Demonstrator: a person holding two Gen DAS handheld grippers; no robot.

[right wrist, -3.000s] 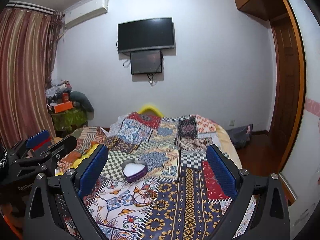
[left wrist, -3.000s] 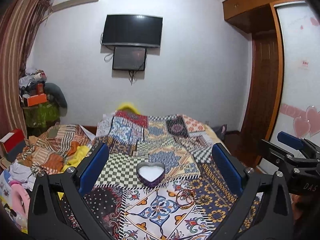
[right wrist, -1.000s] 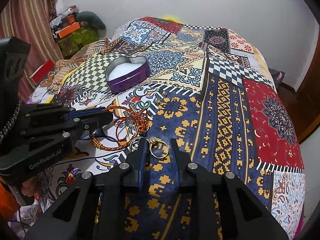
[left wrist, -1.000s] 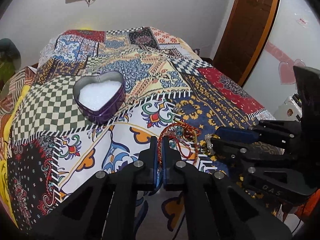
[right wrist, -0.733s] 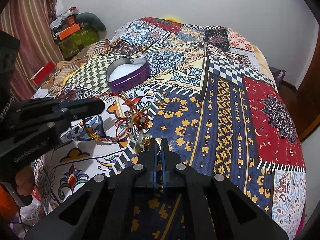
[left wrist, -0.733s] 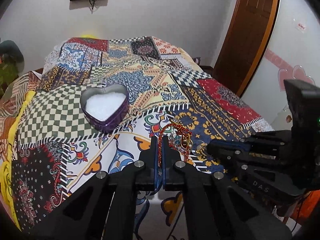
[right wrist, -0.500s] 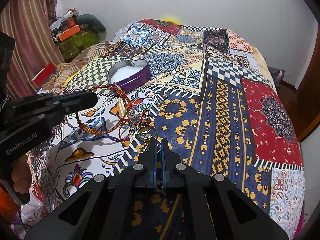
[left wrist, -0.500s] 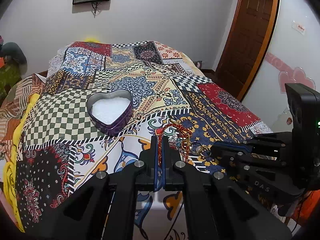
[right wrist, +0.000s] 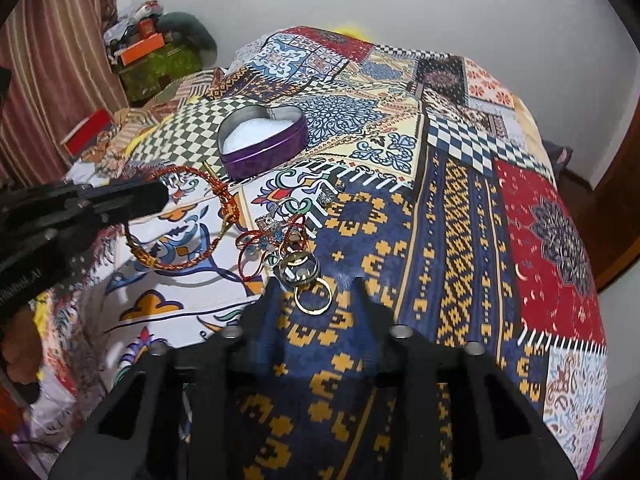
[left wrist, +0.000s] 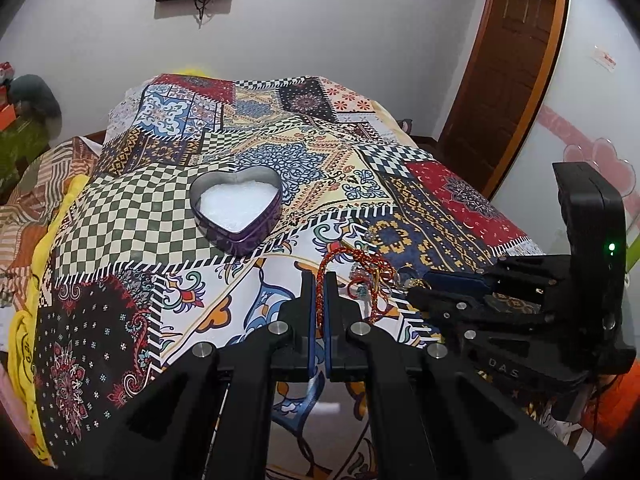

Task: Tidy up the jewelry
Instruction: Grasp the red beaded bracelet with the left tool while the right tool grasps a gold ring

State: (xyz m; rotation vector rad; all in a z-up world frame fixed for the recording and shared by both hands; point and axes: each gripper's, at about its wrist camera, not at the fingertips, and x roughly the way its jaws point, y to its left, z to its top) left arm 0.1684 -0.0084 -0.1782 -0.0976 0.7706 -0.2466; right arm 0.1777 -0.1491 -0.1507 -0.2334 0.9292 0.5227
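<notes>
A red braided bracelet [left wrist: 320, 292] is clamped in the left gripper [left wrist: 319, 280]. The right gripper [right wrist: 316, 284], marked "DAS", has just been opening around a gold ring [right wrist: 313, 299] on the bedspread [right wrist: 460, 216], near a heart-shaped tin [left wrist: 236, 210].

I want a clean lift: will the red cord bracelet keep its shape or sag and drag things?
Likely floppy: the red cord bracelet droops in a loose loop from the left tongs. It probably snags: charms and rings lie tangled against it. It seems light.

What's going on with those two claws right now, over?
Left gripper shut on red bracelet. Right gripper open around gold ring. Jewelry tangled together. Heart tin empty.
</notes>
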